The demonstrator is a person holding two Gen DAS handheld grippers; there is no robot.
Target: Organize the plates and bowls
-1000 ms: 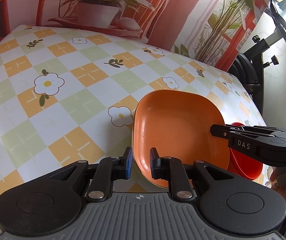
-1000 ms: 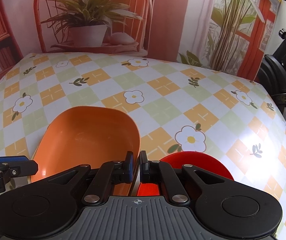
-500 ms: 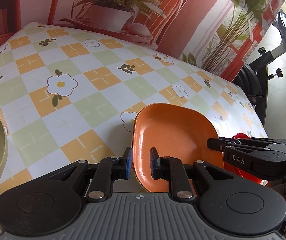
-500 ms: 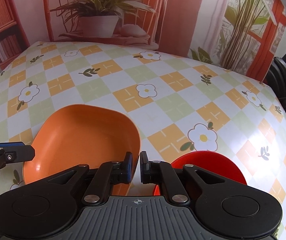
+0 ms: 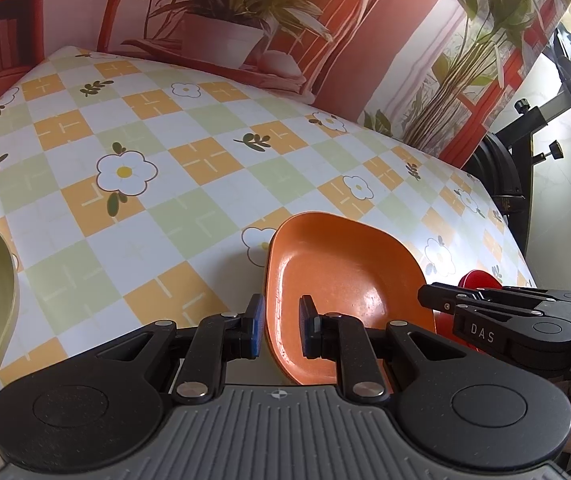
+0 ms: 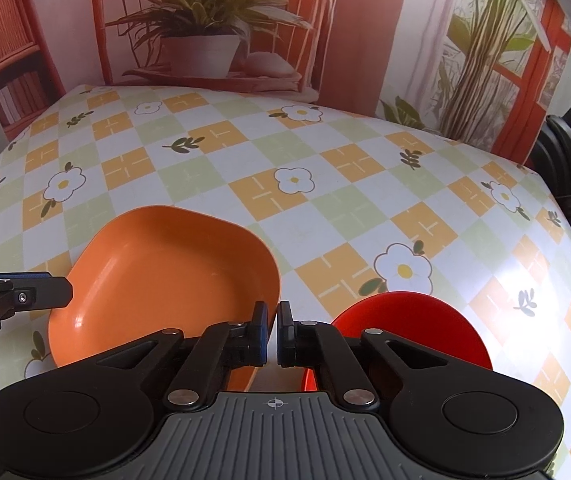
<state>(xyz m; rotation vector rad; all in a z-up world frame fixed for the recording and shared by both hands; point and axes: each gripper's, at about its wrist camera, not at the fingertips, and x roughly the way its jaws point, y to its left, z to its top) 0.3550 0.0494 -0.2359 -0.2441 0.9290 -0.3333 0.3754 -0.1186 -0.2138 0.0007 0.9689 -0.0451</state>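
Orange square plate (image 5: 341,288): my left gripper (image 5: 281,326) straddles its near rim slightly parted, my right gripper (image 6: 272,334) nearly closed and empty beside the red bowl (image 6: 413,328), so I should pinch squarely before lifting.

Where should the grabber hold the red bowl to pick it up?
Probably by its thin rim on the near side. The red bowl sits upright on the tablecloth, right of the orange plate and just past the right gripper. One finger could slip inside, one outside, coming in from above. Its round wall looks too wide to span.
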